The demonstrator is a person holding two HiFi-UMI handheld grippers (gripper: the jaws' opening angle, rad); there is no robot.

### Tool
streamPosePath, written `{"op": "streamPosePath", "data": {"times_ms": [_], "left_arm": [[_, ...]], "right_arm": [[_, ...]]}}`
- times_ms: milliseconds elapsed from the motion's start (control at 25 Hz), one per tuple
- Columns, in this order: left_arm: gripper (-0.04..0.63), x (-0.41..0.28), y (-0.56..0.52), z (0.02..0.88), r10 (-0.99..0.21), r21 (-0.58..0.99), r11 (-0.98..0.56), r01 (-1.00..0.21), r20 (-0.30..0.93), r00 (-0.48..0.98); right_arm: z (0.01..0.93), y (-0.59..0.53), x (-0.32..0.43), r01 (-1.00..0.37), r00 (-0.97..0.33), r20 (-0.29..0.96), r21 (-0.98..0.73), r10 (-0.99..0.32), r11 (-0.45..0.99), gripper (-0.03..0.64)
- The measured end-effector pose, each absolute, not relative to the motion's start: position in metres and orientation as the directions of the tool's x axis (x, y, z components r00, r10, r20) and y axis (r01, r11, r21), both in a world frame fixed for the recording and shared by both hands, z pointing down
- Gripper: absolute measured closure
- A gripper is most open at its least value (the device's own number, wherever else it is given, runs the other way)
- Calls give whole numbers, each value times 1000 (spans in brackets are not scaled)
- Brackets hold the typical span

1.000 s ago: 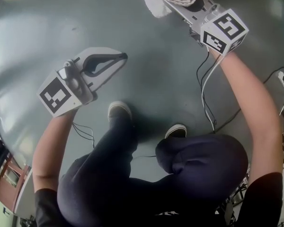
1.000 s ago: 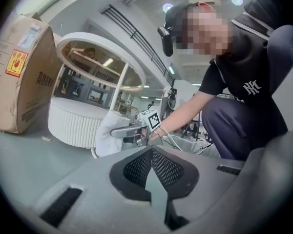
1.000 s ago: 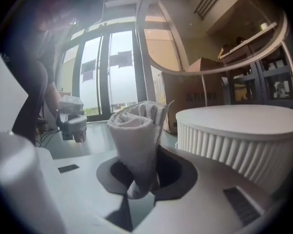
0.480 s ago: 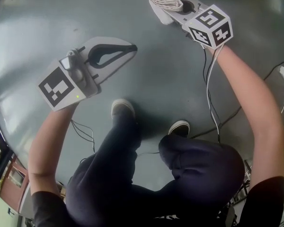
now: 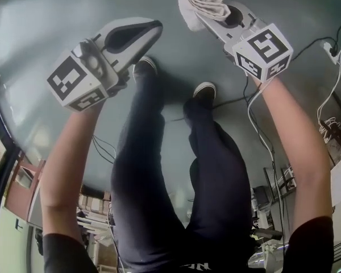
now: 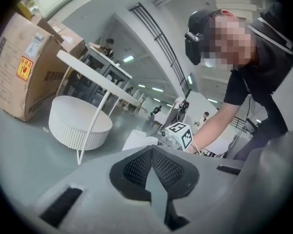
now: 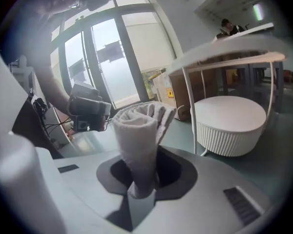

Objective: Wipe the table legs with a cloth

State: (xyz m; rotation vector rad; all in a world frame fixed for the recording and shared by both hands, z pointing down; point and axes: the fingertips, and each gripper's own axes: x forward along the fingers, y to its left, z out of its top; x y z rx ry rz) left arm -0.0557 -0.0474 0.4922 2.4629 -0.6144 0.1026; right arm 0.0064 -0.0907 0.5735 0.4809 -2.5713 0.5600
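Note:
A rolled white cloth (image 7: 139, 130) stands up between the jaws of my right gripper (image 7: 142, 172), which is shut on it. The head view has that cloth (image 5: 202, 1) at the top, ahead of the right gripper (image 5: 210, 13). A white table's thin leg (image 7: 188, 106) rises just right of the cloth, under its white top (image 7: 224, 52). My left gripper (image 6: 152, 152) is shut with nothing in it; in the head view the left gripper (image 5: 150, 28) is at upper left. The same thin table leg (image 6: 94, 123) slants off to its left.
A low round ribbed white drum (image 7: 229, 118) sits under the table, also seen as the drum (image 6: 78, 123). A cardboard box (image 6: 19, 67) stands at far left. The person's legs and shoes (image 5: 204, 90) are between the grippers; cables (image 5: 256, 129) trail on the grey floor.
The person has risen from a crouch, legs now straight. Both grippers sit higher and closer to the camera; the left one moved up and right. The cloth stays in the right gripper.

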Motion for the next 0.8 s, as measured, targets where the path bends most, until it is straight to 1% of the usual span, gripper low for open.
{"op": "streamPosePath", "data": {"times_ms": [120, 280, 480, 600, 720, 800], "left_arm": [[589, -55, -32, 430, -414, 556, -683, -473, 239, 878], [589, -40, -10, 326, -433, 573, -655, -493, 250, 866], [589, -30, 14, 196, -471, 564, -634, -530, 261, 842], [589, -30, 29, 113, -518, 571, -609, -550, 239, 822], [589, -17, 55, 33, -554, 565, -608, -558, 200, 808], [589, -9, 69, -12, -577, 531, -625, -572, 178, 797]], "right_arm": [[490, -63, 16, -386, -840, 501, -279, -209, 879, 546], [361, -25, 44, -320, -861, 471, -208, -192, 924, 546], [194, -2, 81, -294, -880, 428, -151, -206, 944, 546], [99, 5, 101, -292, -882, 412, -97, -229, 952, 546], [8, 21, 129, -307, -905, 337, -93, -260, 947, 546], [-39, 29, 145, -300, -922, 276, -70, -271, 951, 546]]}}
